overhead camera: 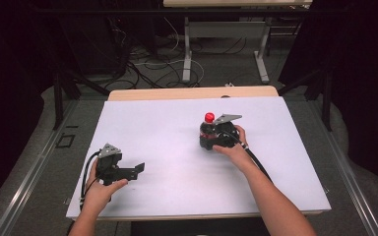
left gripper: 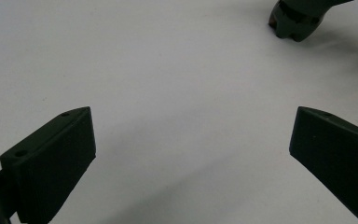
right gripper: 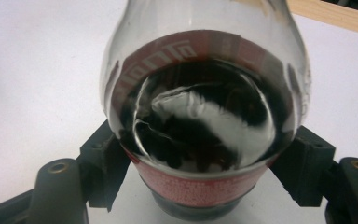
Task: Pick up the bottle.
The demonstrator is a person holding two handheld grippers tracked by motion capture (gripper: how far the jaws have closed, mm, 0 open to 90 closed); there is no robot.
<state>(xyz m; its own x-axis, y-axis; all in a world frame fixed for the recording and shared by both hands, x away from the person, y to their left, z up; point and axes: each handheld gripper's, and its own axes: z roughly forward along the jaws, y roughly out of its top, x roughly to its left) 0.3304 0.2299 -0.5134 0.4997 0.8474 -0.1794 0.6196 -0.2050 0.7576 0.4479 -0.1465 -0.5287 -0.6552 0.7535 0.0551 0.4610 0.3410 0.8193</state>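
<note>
nearest to me, i have the left gripper (overhead camera: 134,170) resting low at the near left of the white table (overhead camera: 152,123), its jaws spread wide with nothing but bare surface between them in the left gripper view; i judge it parked there to keep out of the way while the other hand works. farther in, right of centre, my right gripper (overhead camera: 207,139) is clenched around the bottle (right gripper: 205,116), one black pad on each side of the red label band, as the right gripper view shows; the grip sits on the lower body, which i judge gives the steadiest hold on a top-narrowing shape. the bottle stands upright on the table, apart from every edge, and its base appears to touch the surface. it is a small clear plastic bottle of dark cola-like drink, filled to about the shoulder, with a red label carrying white lettering and a red cap (overhead camera: 209,117) on top. the liquid surface shows pale reflections. beyond the table's far wooden edge (overhead camera: 192,92) lie floor cables and another desk's legs, well apart from the work.
</note>
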